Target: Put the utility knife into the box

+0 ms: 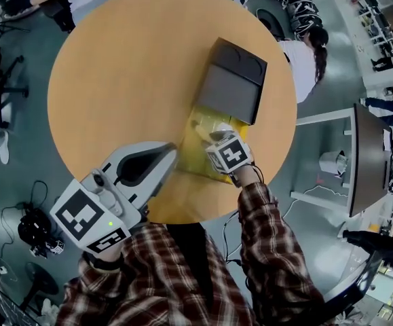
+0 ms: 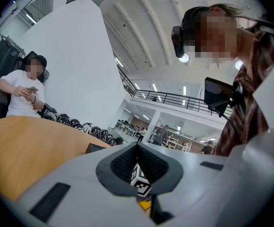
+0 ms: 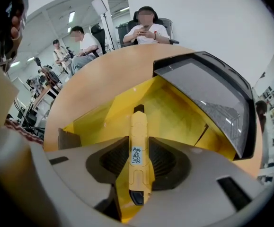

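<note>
Tongs first: my right tongs [image 3: 139, 144] are closed on the knife, and my left tongs [image 2: 137, 146] have their jaws pressed together with nothing between them, resting low at the near edge of the round table [image 1: 115, 80].

On the table, toward its right side, the box [image 3: 103, 113] lies open with the yellow inside showing. Its dark grey lid [image 1: 233, 87] is folded back on the far side. The knife [image 3: 137, 123] is a slim yellow one with a dark tip and a small paper label on its back. It hangs over the yellow floor of the box and points toward the far wall. I cannot tell if it touches the floor already.

I judge the knife to be light and stiff, with a smooth plastic shell that may slide between the pads. The jaws hold it about the middle of the body, and I think this is the good place, since it keeps the knife balanced. I cannot see whether the blade is out.

The head view gives me the placement of the box and of both tongs, but the marker cube hides the knife there. Only the right gripper view shows the knife and the grip. The left gripper view shows only the marker cube of the other tongs and a bit of yellow.
</note>
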`<state>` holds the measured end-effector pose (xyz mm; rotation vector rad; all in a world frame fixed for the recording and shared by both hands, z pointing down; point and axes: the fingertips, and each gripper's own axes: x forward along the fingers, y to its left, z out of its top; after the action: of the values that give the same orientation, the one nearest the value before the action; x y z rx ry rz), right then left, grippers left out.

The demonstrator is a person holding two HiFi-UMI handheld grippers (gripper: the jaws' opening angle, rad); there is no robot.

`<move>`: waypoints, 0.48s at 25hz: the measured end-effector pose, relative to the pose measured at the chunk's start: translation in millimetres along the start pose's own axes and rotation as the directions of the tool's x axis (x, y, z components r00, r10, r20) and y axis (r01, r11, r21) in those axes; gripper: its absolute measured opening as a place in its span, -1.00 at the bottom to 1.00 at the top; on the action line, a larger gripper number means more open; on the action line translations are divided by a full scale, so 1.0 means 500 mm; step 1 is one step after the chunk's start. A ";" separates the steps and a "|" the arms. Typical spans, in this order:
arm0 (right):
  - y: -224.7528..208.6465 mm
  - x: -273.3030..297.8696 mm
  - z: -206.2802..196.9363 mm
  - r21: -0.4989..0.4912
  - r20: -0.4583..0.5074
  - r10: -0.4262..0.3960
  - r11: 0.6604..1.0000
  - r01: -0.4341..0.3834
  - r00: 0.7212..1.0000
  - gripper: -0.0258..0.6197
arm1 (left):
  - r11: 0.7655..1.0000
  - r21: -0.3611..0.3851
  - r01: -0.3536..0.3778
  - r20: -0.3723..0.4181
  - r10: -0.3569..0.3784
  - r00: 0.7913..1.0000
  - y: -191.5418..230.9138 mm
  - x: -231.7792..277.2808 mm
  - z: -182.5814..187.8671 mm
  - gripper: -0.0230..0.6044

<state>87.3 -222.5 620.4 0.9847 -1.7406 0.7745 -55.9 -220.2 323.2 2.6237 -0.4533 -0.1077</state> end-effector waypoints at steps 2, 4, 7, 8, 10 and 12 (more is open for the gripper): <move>0.001 -0.013 0.004 0.032 0.041 0.005 0.999 -0.007 0.999 -0.54 | 1.000 0.007 0.011 0.000 -0.011 1.000 -0.008 0.002 0.004 -0.89; 0.001 -0.035 0.016 0.071 0.091 0.009 0.997 -0.016 0.996 -0.54 | 1.000 0.013 0.022 0.000 -0.022 1.000 -0.016 0.007 0.008 -0.89; -0.001 -0.085 0.045 0.155 0.199 0.008 0.987 -0.039 0.980 -0.54 | 0.999 0.023 0.044 -0.003 -0.044 0.999 -0.027 0.021 0.014 -0.89; -0.002 -0.108 0.057 0.181 0.242 0.001 0.982 -0.046 0.970 -0.54 | 0.998 0.029 0.055 -0.003 -0.055 0.998 -0.032 0.026 0.017 -0.89; -0.002 -0.161 0.080 0.224 0.332 -0.019 0.973 -0.059 0.943 -0.54 | 0.995 0.045 0.086 -0.003 -0.086 0.996 -0.048 0.037 0.024 -0.89; 0.001 -0.226 0.100 0.250 0.422 -0.043 0.966 -0.070 0.905 -0.54 | 0.991 0.064 0.115 -0.005 -0.115 0.993 -0.072 0.050 0.030 -0.89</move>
<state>90.4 -233.7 497.1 1.4047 -2.0525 0.8582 -24.1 -205.2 293.1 2.7126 -0.3094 -0.1313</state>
